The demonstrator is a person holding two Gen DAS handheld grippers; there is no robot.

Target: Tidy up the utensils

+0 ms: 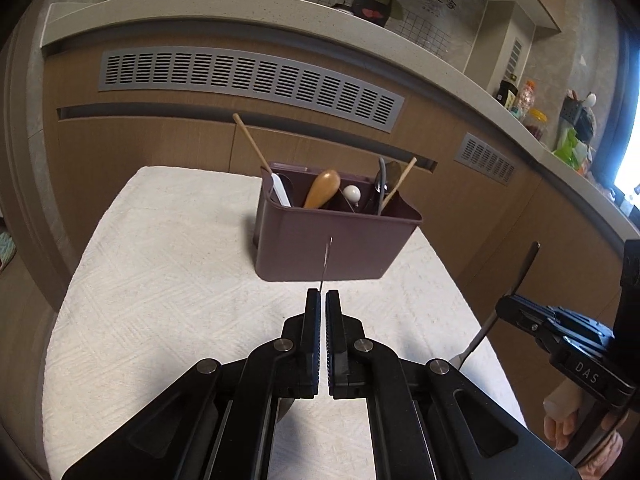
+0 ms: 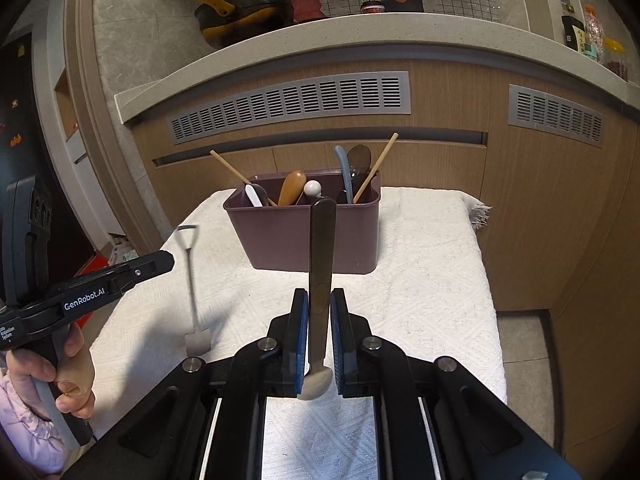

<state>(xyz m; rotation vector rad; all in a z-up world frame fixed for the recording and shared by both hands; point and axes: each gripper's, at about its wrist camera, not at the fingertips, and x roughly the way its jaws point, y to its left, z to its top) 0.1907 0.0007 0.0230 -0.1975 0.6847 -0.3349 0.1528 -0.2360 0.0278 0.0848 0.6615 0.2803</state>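
A brown-purple utensil caddy [image 1: 332,244] [image 2: 304,236] stands on the white cloth [image 1: 168,280] [image 2: 420,280]. It holds chopsticks, a wooden handle, a white knob and spoons. My left gripper [image 1: 323,300] is shut on a thin metal shovel-shaped spoon [image 1: 326,258], seen edge-on; the right wrist view shows it [image 2: 191,280] hanging head down left of the caddy. My right gripper [image 2: 319,304] is shut on a flat metal spoon [image 2: 322,264], handle pointing up in front of the caddy; it also shows at the right of the left wrist view [image 1: 504,304].
Wooden cabinet fronts with grey vent grilles [image 1: 248,80] [image 2: 288,104] stand behind the table. A stone counter [image 2: 360,36] above carries a pot [image 2: 244,4] and bottles [image 1: 528,104]. The cloth's right edge [image 2: 480,216] drops to the floor.
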